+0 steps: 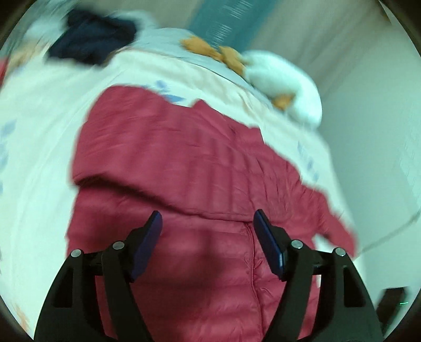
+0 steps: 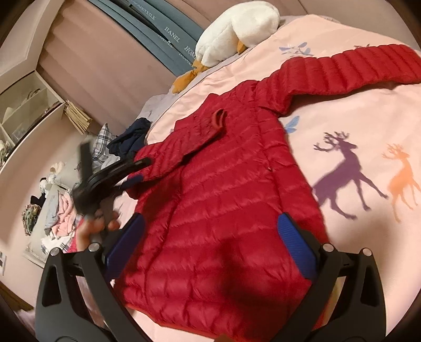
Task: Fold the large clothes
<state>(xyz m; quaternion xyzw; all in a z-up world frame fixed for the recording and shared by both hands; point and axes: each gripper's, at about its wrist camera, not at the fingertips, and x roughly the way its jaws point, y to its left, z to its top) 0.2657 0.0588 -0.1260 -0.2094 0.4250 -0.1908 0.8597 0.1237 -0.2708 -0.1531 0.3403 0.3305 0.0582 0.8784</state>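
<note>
Red quilted jacket (image 2: 223, 200) lies spread flat on the pink bedspread (image 2: 368, 126), one sleeve folded across its chest, the other stretched toward the far edge. My left fingers (image 1: 208, 218) and right fingers (image 2: 210, 223) both hover above it, spread wide, gripping nothing. White plush goose (image 2: 236, 29) rests near the headboard.

White plush goose (image 2: 236, 25), deer-print bedcover (image 2: 355, 157), navy garment (image 2: 131, 139)
</note>
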